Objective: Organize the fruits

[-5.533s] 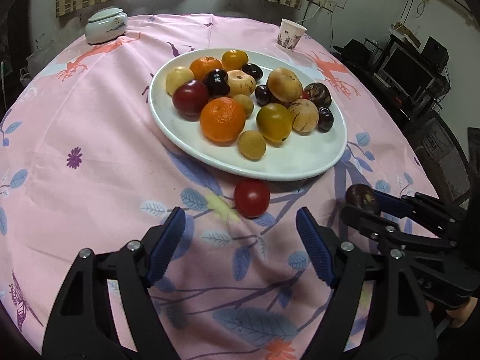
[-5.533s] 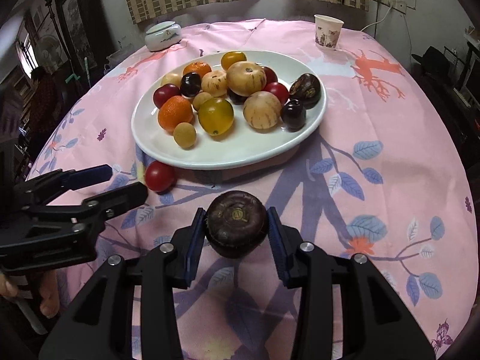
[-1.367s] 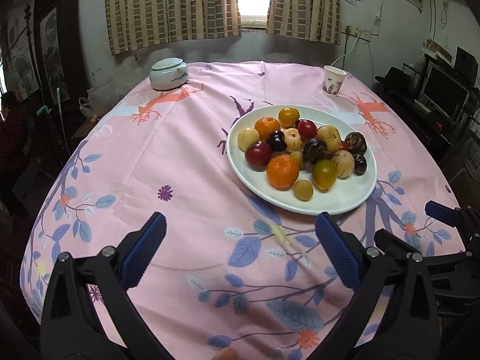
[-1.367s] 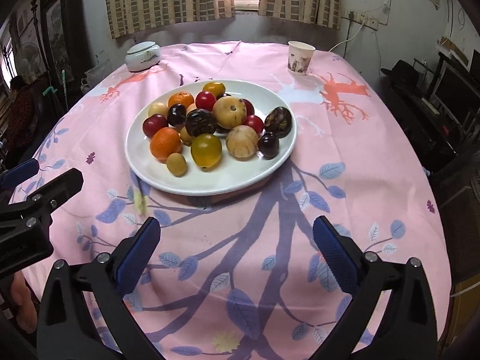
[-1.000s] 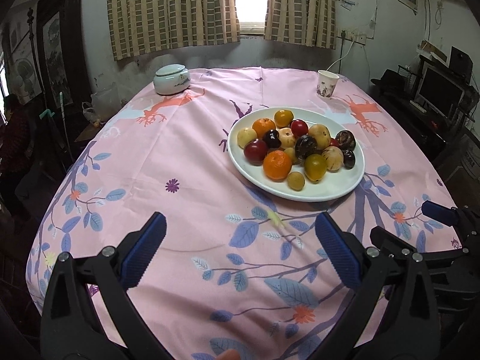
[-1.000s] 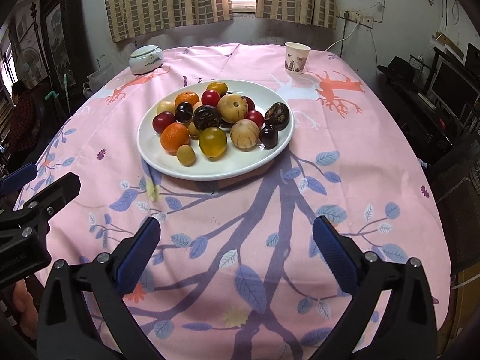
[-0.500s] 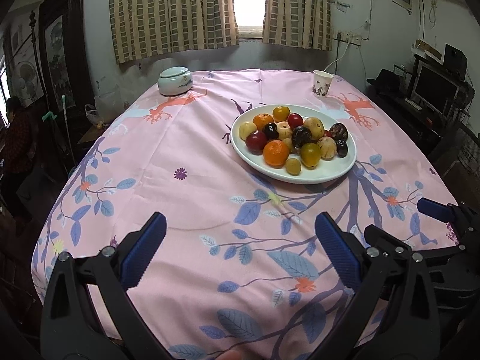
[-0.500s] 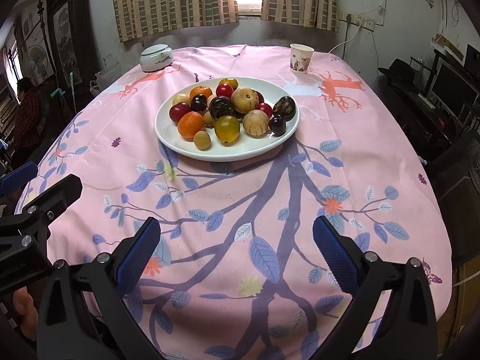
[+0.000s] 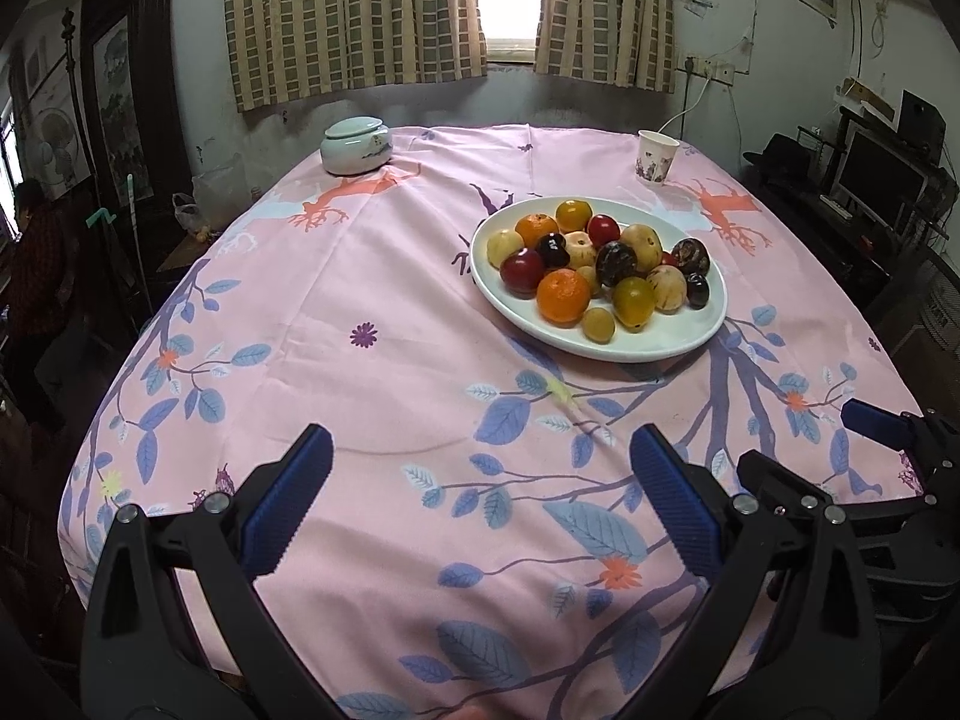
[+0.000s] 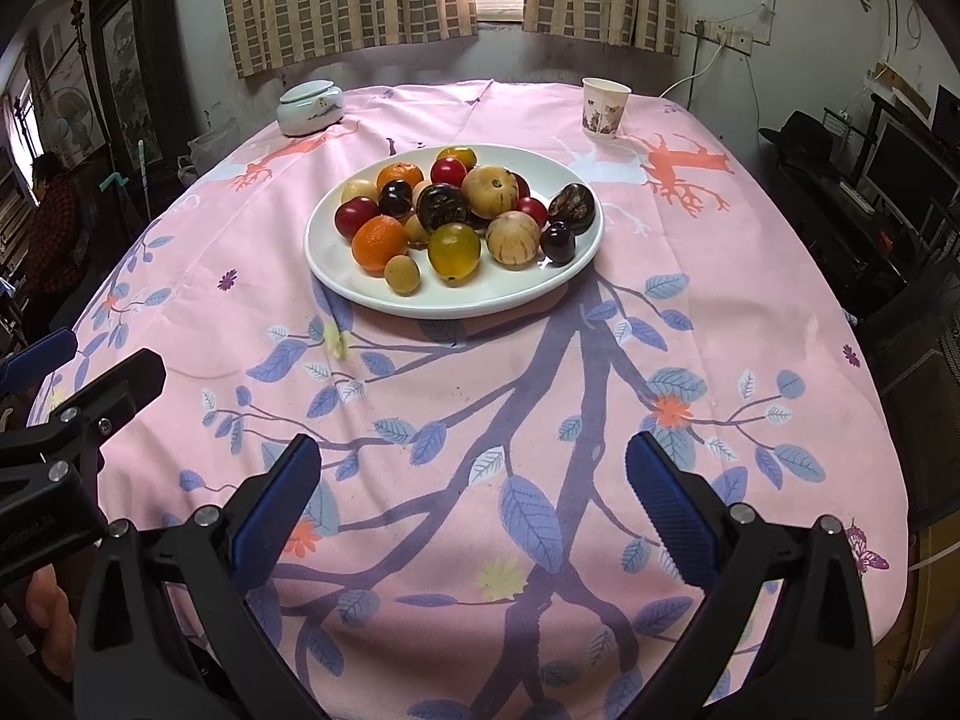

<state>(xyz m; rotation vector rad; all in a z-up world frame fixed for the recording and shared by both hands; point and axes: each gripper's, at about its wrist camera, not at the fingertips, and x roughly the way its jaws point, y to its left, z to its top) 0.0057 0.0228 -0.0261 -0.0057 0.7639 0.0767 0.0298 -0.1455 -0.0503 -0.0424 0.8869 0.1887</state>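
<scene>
While both hand-held grippers [image 9: 480, 495] [image 10: 471, 489] gape empty, piled fruits [image 10: 450, 213] hide one another.

A broad stretch of pink, leaf-printed tablecloth [image 10: 480, 396] lies bare between the near table edge and the white oval plate heaped with fruit [image 10: 456, 300], leaving open passage from the front. Beyond the plate, a lidded white ceramic jar [image 10: 310, 108] and a patterned paper cup [image 10: 605, 99] stand well apart near the far edge.
</scene>
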